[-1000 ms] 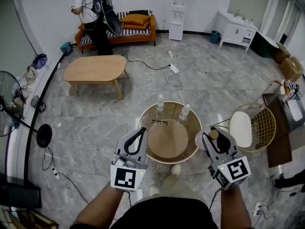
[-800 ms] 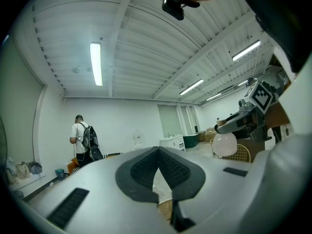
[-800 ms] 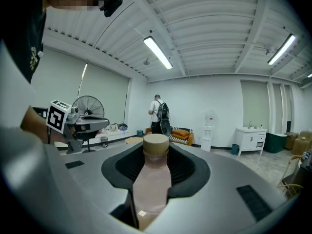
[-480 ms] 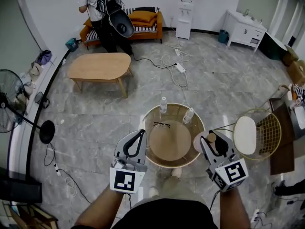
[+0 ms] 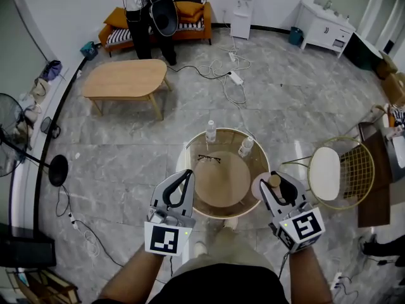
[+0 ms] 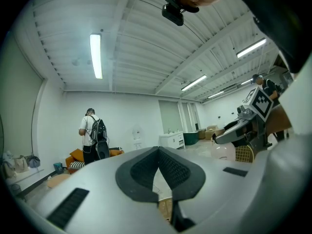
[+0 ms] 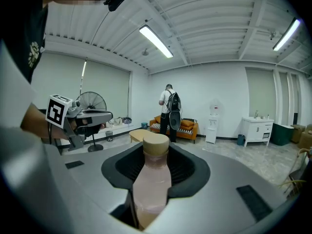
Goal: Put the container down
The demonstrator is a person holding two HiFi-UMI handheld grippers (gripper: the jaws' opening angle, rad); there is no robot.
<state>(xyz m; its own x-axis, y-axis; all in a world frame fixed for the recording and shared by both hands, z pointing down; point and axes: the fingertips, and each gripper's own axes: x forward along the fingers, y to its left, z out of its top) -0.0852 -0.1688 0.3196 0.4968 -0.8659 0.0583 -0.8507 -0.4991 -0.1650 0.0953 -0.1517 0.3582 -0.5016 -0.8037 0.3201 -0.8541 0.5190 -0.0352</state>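
One pink container [image 7: 152, 179] clenched in rt tongs [image 7: 156, 149]; lt tongs [image 6: 158, 150] closed, empty.

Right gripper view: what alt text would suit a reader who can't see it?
The right tool grips a pale pink bottle with a tan cap, upright between its jaws. Beyond it, a person with a backpack stands by an orange sofa in a white room.

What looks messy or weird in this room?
Loose cords sprawl across the floor, where someone could trip. A pair of glasses lies on the round table near two upright bottles. Nothing looks spilled or broken.
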